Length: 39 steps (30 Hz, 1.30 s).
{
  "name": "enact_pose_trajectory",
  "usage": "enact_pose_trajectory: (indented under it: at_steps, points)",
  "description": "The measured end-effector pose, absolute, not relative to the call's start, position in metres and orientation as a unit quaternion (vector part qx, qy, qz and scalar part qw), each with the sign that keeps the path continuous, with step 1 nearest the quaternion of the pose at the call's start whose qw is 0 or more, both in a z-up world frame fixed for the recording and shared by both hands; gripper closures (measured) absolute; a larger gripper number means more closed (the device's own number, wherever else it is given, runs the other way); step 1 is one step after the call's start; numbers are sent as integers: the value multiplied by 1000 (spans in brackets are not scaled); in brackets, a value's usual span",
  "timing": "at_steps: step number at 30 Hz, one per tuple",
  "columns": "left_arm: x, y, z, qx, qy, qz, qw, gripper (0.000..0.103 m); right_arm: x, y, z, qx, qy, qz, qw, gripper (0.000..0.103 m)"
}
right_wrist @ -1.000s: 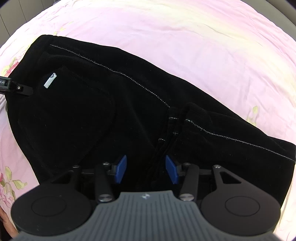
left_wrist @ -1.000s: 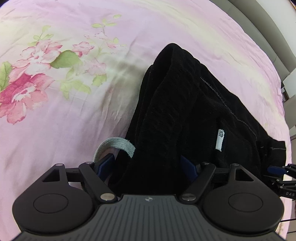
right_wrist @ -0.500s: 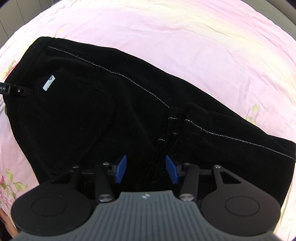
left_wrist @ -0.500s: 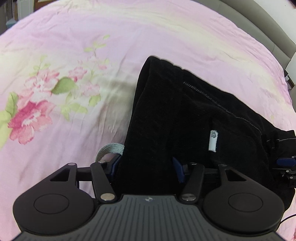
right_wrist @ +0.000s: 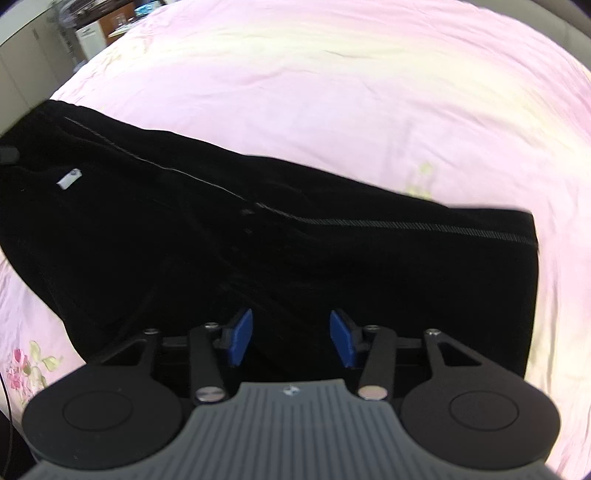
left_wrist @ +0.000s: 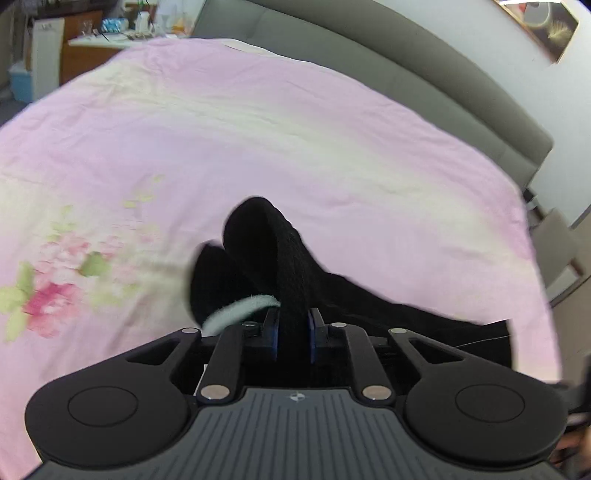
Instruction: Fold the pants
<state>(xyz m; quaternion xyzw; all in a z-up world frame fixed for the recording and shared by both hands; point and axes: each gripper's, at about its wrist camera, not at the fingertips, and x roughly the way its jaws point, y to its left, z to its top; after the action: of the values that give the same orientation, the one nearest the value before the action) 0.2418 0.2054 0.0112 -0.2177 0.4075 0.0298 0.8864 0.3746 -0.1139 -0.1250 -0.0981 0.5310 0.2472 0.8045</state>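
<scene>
One pair of black pants on the pink floral bedsheet, white tag at 10 o'clock. Left gripper closing, clamped on a raised fold; right gripper – jaws closing, apart over cloth.

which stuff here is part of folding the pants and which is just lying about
Part of the job:
black pants
left gripper, closing on a bunch of the fabric
right gripper
pink bedsheet

Lying about:
desk clutter
grey headboard

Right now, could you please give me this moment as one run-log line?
step: fold pants | left gripper: jaws closing on pants | right gripper: jaws apart over pants | surface: pink bedsheet
</scene>
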Motion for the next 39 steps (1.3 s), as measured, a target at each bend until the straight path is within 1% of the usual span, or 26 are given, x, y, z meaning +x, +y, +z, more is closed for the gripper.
enact_pose_trajectory:
  at_steps: [4,6,9,15,18,22,25,26,27,28,29,31,33,34,35,39]
  points:
    - [257,148,43,-168,401,9,900,88,377,-144,-156,-45,571,242,783,63]
    - [264,117,54,-146,399,-4,905,88,374,-156,-164,-19,568,249,785,63]
    - [273,66,68,-110,398,-24,910,88,368,-173,-158,-1,551,270,789,63]
    - [298,-45,65,-34,423,-76,902,88,357,-216,-139,37,529,285,798,63]
    - [309,-100,46,4,443,-103,891,88,355,-243,-131,53,522,282,803,63]
    - [316,-165,-10,53,490,-138,859,87,351,-273,-140,72,521,271,806,63]
    - [315,-197,-54,92,522,-155,833,87,346,-290,-145,70,523,265,807,63]
    - [316,-202,-65,97,531,-165,826,89,345,-295,-147,66,523,263,808,63]
    - [319,-206,-74,80,547,-187,812,90,342,-300,-147,64,522,263,809,63]
    - [321,-208,-80,57,564,-198,800,88,341,-304,-148,63,523,263,808,63]
    - [323,-209,-84,42,575,-205,791,80,339,-307,-148,64,524,263,807,63]
    - [322,-212,-80,45,565,-207,797,71,337,-310,-146,66,527,266,805,63]
    - [318,-212,-68,46,553,-214,804,65,334,-309,-143,60,525,267,806,63]
    - [318,-208,-59,40,547,-221,806,56,334,-305,-142,54,523,267,808,63]
    - [314,-201,-49,33,536,-227,812,53,334,-304,-139,49,519,267,810,63]
    - [300,-162,-9,26,490,-226,841,49,331,-298,-120,53,502,273,819,63]
